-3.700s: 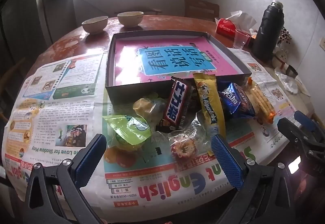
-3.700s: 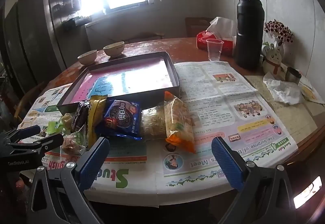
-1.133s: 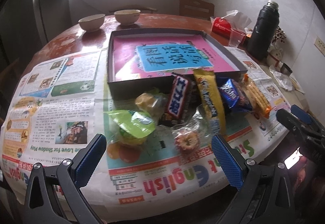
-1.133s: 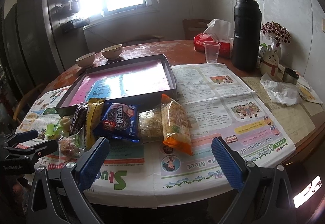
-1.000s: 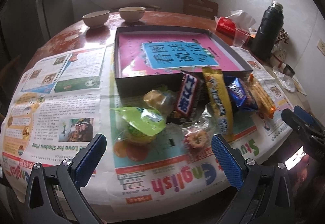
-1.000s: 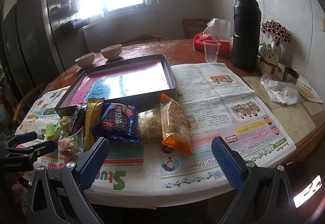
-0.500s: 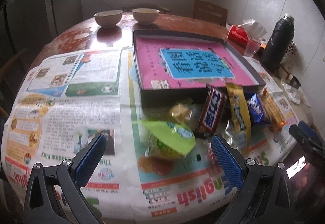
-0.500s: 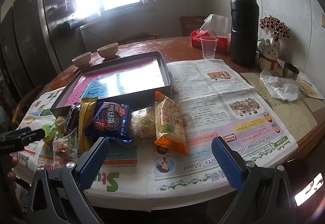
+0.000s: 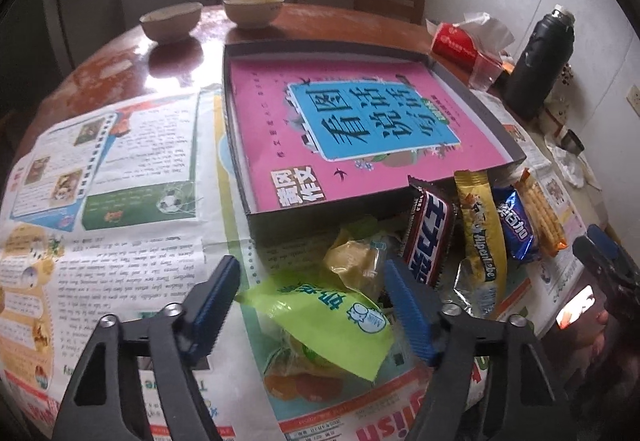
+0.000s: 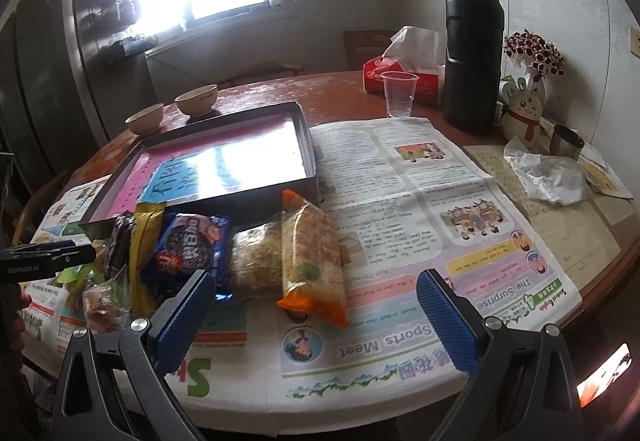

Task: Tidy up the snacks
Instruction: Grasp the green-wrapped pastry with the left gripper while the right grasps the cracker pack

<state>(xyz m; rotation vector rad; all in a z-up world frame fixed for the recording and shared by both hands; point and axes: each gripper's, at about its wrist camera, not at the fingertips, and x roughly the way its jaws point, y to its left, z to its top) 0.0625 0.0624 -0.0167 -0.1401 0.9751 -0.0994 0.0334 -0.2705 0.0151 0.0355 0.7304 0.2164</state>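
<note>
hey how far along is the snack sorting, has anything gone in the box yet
Nothing looks done: the box holds only its pink printed sheet, no snacks. In hand: the left gripper has just been closing its jaws around the green-lidded jelly cup, not yet pinched. The right gripper hangs open. Left: the whole pile, including chocolate bar and cookie pack.

The desk is seen as glossy reddish wood, covered by matt newspaper. Shiny plastic wrappers and ribbed blue tong pads are shown.
</note>
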